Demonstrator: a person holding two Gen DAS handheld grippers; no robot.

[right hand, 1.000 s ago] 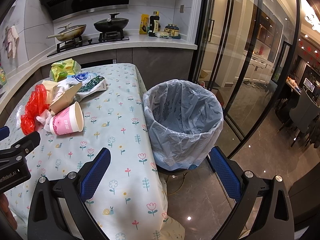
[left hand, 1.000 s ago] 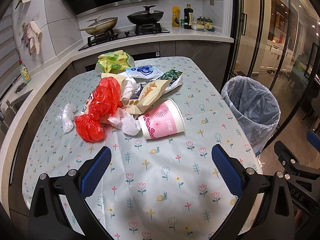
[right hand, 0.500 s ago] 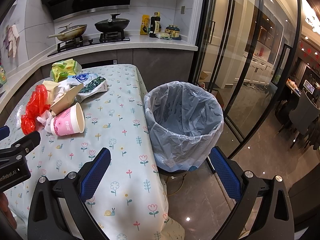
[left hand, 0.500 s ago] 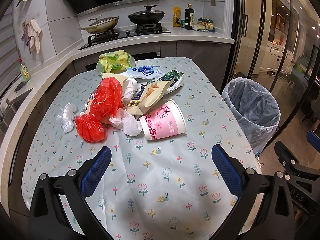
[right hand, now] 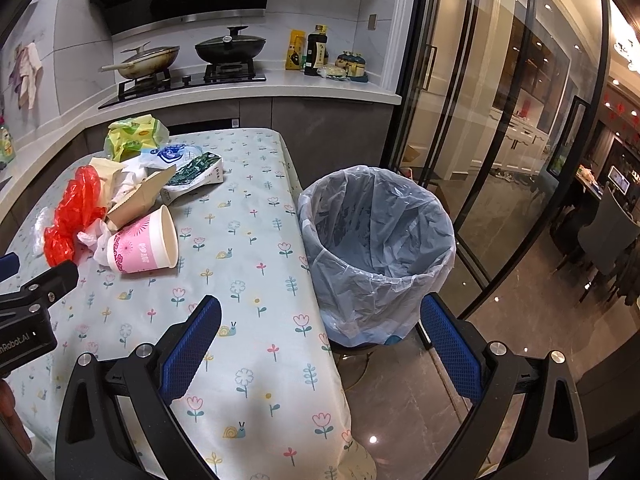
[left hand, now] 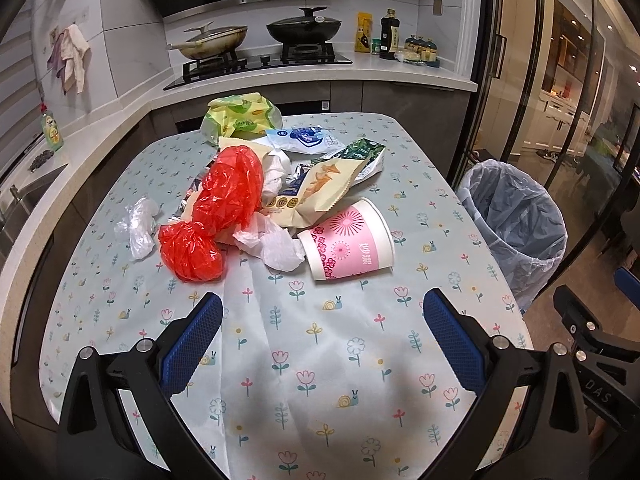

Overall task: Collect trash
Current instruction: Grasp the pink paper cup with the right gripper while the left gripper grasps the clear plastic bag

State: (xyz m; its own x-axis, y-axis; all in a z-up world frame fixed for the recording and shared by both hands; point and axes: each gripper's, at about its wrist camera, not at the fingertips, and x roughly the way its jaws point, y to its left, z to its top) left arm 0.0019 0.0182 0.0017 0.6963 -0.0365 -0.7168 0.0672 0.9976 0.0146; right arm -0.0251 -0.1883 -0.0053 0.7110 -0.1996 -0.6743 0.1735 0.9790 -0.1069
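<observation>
Both claws hang spread wide and empty over the near end of the table [left hand: 320, 360] — nothing gripped yet. The left claw [left hand: 322, 332] has crept forward in the last second: the pile of rubbish sits a touch larger and lower in its view than it did, so the approach is on, though slowly. Straight ahead of it, just past the fingertips, lies the pink paper cup [left hand: 348, 244] on its side, mouth turned to the claw's right. Ahead and to the left of the cup: a crumpled white bag [left hand: 276, 246], then the red plastic bag [left hand: 216, 216], and farther left a clear scrap of plastic [left hand: 138, 226]. Behind the cup a tan snack wrapper [left hand: 320, 188] leans on the heap, with a green packet [left hand: 360, 156], a blue-and-white pouch [left hand: 304, 138] and a yellow-green bag [left hand: 240, 118] at the far end.

The right claw [right hand: 320, 332] has barely shifted. It hovers at the table's edge, with the lined bin [right hand: 376, 252] just ahead and slightly right on the floor — apparently empty, mouth open. The cup [right hand: 142, 246] is ahead and well to its left.

So the job looks barely begun. The cup seems the likely first pick for the left claw, being nearest and clear of the heap; the bin stands close beside the table, a short carry to the right.
</observation>
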